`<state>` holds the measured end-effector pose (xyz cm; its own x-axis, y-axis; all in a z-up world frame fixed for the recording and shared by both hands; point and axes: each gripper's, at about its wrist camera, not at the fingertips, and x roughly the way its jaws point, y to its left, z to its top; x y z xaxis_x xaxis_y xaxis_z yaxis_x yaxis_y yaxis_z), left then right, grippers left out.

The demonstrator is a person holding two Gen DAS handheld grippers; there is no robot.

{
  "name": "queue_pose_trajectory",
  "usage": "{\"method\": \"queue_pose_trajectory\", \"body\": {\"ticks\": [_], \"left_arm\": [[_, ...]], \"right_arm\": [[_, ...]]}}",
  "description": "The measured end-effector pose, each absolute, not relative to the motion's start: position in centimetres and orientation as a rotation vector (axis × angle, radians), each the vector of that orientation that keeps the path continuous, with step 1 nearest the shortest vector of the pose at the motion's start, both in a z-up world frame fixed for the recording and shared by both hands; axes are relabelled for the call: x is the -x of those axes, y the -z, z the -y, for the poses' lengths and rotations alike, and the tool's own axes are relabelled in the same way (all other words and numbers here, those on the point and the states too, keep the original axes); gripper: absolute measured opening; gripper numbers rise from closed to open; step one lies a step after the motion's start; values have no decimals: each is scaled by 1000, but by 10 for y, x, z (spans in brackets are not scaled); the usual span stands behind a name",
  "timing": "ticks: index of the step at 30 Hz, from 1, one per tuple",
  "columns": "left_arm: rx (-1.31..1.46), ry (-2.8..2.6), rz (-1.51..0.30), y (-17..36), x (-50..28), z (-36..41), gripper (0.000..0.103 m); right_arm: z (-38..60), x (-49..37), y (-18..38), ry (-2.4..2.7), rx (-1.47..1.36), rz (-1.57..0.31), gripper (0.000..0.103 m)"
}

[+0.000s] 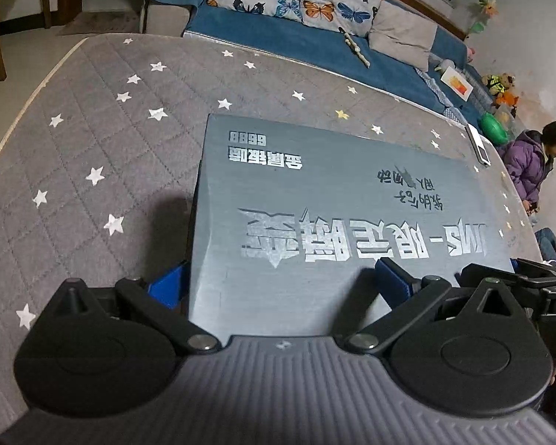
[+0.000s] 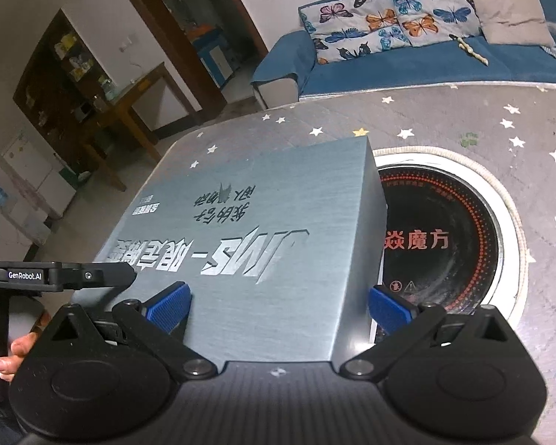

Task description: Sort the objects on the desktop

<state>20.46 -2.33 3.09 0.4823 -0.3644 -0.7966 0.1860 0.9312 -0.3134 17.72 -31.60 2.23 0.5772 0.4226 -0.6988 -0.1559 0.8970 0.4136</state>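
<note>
A large grey box [image 1: 315,193] with silver lettering spans the space between both grippers, over the star-patterned table cover [image 1: 92,129]. My left gripper [image 1: 278,282] has its jaws wide apart: the left blue pad [image 1: 166,289] sits against the box's left side, and the right pad [image 1: 393,282] lies over the box top. My right gripper [image 2: 278,304] mirrors this on the same box [image 2: 259,222]. Its right pad [image 2: 387,311] is at the box's right side and its left pad [image 2: 168,306] is over the lid. Neither gripper pinches the box between its own fingers.
A round black induction cooktop [image 2: 444,241] is set into the table just right of the box. A white device [image 1: 480,144] lies at the far table edge. Beyond stand a blue sofa [image 1: 296,37] with butterfly cushions and a seated person [image 1: 530,167] in a purple jacket.
</note>
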Motion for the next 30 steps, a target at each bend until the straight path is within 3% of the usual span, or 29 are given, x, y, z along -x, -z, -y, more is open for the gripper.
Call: {"method": "queue_pose_trajectory", "body": {"ticks": [30], "left_arm": [[182, 368, -973, -25, -191, 4, 103]], "right_arm": [[323, -186, 2, -366, -379, -913, 103]]}}
